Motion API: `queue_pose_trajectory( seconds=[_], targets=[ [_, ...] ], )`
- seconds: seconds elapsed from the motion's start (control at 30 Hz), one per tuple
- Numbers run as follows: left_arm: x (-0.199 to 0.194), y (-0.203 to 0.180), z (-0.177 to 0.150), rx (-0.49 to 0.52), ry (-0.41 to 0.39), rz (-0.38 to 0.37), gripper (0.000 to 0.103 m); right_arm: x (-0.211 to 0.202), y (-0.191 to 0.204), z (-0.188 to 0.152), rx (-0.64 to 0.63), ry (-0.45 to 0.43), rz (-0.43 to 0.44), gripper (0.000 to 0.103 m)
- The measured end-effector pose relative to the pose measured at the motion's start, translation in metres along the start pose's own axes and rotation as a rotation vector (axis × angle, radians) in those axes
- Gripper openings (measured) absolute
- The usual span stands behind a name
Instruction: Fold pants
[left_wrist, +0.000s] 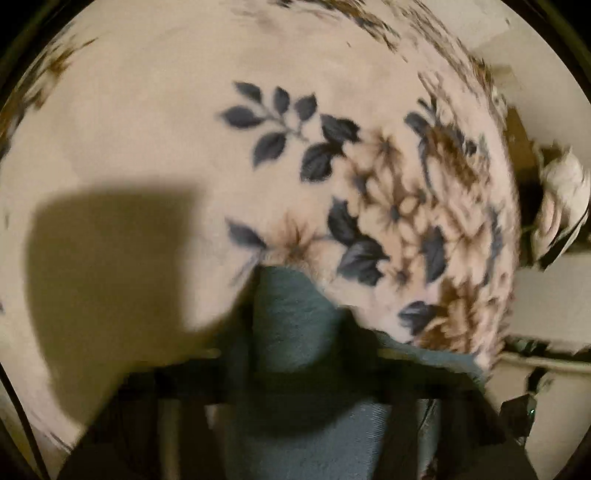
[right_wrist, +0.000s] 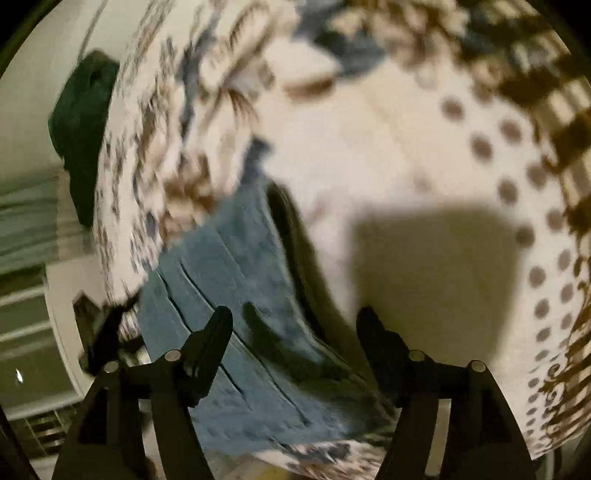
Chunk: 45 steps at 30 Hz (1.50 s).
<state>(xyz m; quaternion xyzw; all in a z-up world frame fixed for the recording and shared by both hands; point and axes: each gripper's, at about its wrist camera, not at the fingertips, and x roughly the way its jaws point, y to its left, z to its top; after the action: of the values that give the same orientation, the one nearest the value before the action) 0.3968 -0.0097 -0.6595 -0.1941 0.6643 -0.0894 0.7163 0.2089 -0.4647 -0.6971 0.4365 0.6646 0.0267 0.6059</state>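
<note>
Your left gripper (left_wrist: 295, 369) shows only as dark, blurred fingers low in its view, with a thick fold of blue pants (left_wrist: 291, 321) bulging up between them; the jaws look pinched on that fold, though blur and shadow hide the fingertips. The cloth is a soft, faintly ribbed blue-grey weave, rounded into a blunt hump just ahead of the jaws. Beyond it spreads a fuzzy cream blanket (left_wrist: 147, 122) printed with slate-blue leaves and brown flowers.

Your right gripper (right_wrist: 295, 325) has its jaws spread wide, with black tapered fingers (right_wrist: 212, 339) standing well apart. The pants (right_wrist: 236, 266) here are a flat blue slab crossed by dark seams or creases, running from under the left finger forward and to the left of the gap. Ahead of the right finger, the blanket (right_wrist: 369, 155) is cream with brown dots.
</note>
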Motion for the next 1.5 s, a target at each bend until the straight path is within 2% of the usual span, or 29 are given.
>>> queue_pose_trajectory(
  seconds=[0.03, 0.07, 0.13, 0.2, 0.23, 0.33, 0.37, 0.4, 0.47, 0.53, 0.57, 0.6, 0.63, 0.67, 0.73, 0.8, 0.87, 0.9, 0.93, 0.97, 1.03, 1.07, 1.1, 1.13, 1.2, 1.27, 1.33, 1.4, 1.5],
  targets=[
    [0.002, 0.002, 0.001, 0.017, -0.008, 0.023, 0.028, 0.009, -0.001, 0.0, -0.019, 0.025, -0.022, 0.069],
    [0.003, 0.004, 0.002, 0.026, -0.016, 0.029, 0.025, 0.016, 0.001, -0.002, -0.071, 0.023, -0.06, 0.061],
    [0.009, 0.021, 0.006, 0.018, -0.012, -0.01, 0.022, 0.019, 0.003, -0.002, -0.109, 0.001, -0.122, 0.049],
    [0.008, 0.029, 0.009, -0.014, -0.001, -0.058, 0.022, 0.017, 0.001, -0.001, -0.074, 0.006, -0.125, 0.048],
    [0.002, 0.025, 0.008, 0.0, 0.001, -0.051, 0.022, 0.014, 0.006, -0.004, -0.075, 0.007, -0.14, 0.048],
    [-0.032, 0.01, -0.007, 0.042, -0.029, -0.045, 0.036, -0.001, 0.007, -0.019, -0.03, 0.014, -0.112, 0.057],
    [-0.041, 0.008, -0.013, 0.046, -0.044, -0.05, 0.049, -0.008, 0.002, -0.03, 0.014, 0.006, -0.085, 0.069],
    [-0.051, 0.006, -0.022, 0.051, -0.059, -0.055, 0.061, -0.012, -0.007, -0.04, 0.068, 0.002, -0.06, 0.075],
    [-0.063, 0.001, -0.042, 0.069, -0.078, -0.058, 0.065, -0.003, -0.029, -0.058, 0.196, 0.019, -0.034, 0.079],
    [-0.065, -0.001, -0.062, 0.08, -0.065, -0.061, 0.065, 0.016, -0.055, -0.067, 0.321, 0.029, 0.141, 0.079],
    [-0.061, -0.004, -0.071, 0.077, -0.048, -0.073, 0.065, 0.03, -0.059, -0.068, 0.363, 0.014, 0.244, 0.071],
    [-0.057, -0.003, -0.081, 0.077, -0.029, -0.08, 0.065, 0.034, -0.058, -0.069, 0.356, 0.013, 0.242, 0.064],
    [-0.052, -0.005, -0.092, 0.088, -0.019, -0.058, 0.066, 0.034, -0.053, -0.071, 0.337, -0.013, 0.198, 0.058],
    [-0.049, -0.01, -0.096, 0.102, -0.027, -0.032, 0.069, 0.028, -0.046, -0.075, 0.318, -0.033, 0.164, 0.045],
    [-0.045, -0.012, -0.104, 0.138, -0.046, 0.017, 0.069, 0.004, -0.039, -0.089, 0.284, -0.09, 0.135, 0.026],
    [-0.036, -0.007, -0.107, 0.126, -0.021, 0.009, 0.075, -0.016, -0.041, -0.105, 0.261, -0.121, 0.118, 0.026],
    [-0.026, -0.001, -0.108, 0.105, 0.001, 0.003, 0.077, -0.008, -0.049, -0.109, 0.253, -0.072, 0.065, 0.026],
    [-0.023, 0.0, -0.109, 0.107, -0.001, 0.007, 0.077, -0.009, -0.06, -0.106, 0.247, -0.051, 0.048, 0.027],
    [-0.021, 0.002, -0.109, 0.108, -0.007, 0.01, 0.077, 0.001, -0.067, -0.101, 0.247, -0.02, 0.05, 0.036],
    [-0.022, 0.003, -0.11, 0.099, -0.006, 0.0, 0.077, 0.009, -0.072, -0.097, 0.267, 0.0, 0.078, 0.042],
    [-0.026, 0.011, -0.109, 0.061, 0.007, -0.048, 0.077, 0.009, -0.078, -0.095, 0.298, 0.001, 0.186, 0.046],
    [-0.027, 0.013, -0.11, 0.053, 0.014, -0.066, 0.076, 0.007, -0.077, -0.096, 0.286, -0.005, 0.245, 0.071],
    [-0.028, 0.015, -0.112, 0.045, 0.025, -0.106, 0.075, 0.002, -0.077, -0.098, 0.27, -0.015, 0.286, 0.084],
    [-0.027, 0.017, -0.114, 0.038, 0.032, -0.133, 0.075, 0.004, -0.073, -0.098, 0.242, -0.027, 0.335, 0.091],
    [-0.022, 0.02, -0.117, 0.029, 0.049, -0.172, 0.076, 0.013, -0.067, -0.101, 0.184, 0.002, 0.373, 0.091],
    [-0.016, 0.026, -0.119, 0.002, 0.055, -0.205, 0.079, 0.038, -0.059, -0.098, 0.145, 0.058, 0.363, 0.091],
    [-0.01, 0.033, -0.12, -0.032, 0.061, -0.249, 0.082, 0.06, -0.047, -0.094, 0.099, 0.076, 0.367, 0.094],
    [-0.008, 0.035, -0.118, -0.038, 0.064, -0.274, 0.085, 0.061, -0.029, -0.09, 0.081, 0.04, 0.348, 0.097],
    [-0.007, 0.04, -0.115, -0.049, 0.074, -0.318, 0.086, 0.04, -0.013, -0.096, 0.037, -0.023, 0.394, 0.097]
  ],
)
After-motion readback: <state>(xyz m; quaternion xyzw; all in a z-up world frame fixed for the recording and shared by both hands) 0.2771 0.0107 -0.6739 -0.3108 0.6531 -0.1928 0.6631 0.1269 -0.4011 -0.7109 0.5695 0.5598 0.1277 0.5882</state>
